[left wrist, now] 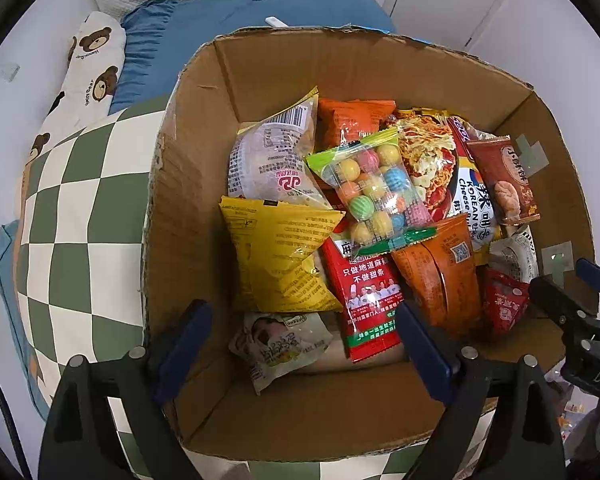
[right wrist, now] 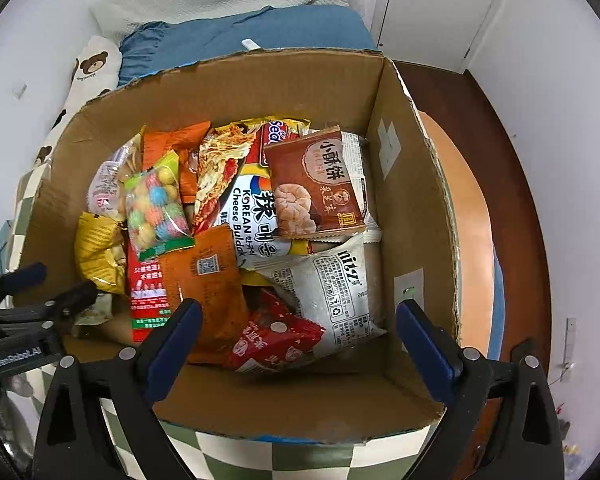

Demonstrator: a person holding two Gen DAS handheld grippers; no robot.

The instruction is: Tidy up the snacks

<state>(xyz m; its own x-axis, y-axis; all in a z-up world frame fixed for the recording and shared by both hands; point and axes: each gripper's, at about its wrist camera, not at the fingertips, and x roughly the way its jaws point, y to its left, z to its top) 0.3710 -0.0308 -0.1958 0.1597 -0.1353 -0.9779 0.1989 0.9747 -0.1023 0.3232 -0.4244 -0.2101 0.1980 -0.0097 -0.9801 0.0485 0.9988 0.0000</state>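
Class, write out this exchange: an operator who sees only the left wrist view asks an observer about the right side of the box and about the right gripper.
Operator: What is the white thing tucked by the right wall?
Observer: The right wrist view shows it whole. It is a wide white packet with black print, lying between the red packet and the right wall of the box.
Operator: I see only one edge of the right gripper. Is it holding anything?
Observer: No. The right gripper has both fingers spread wide above the snacks and grips nothing.
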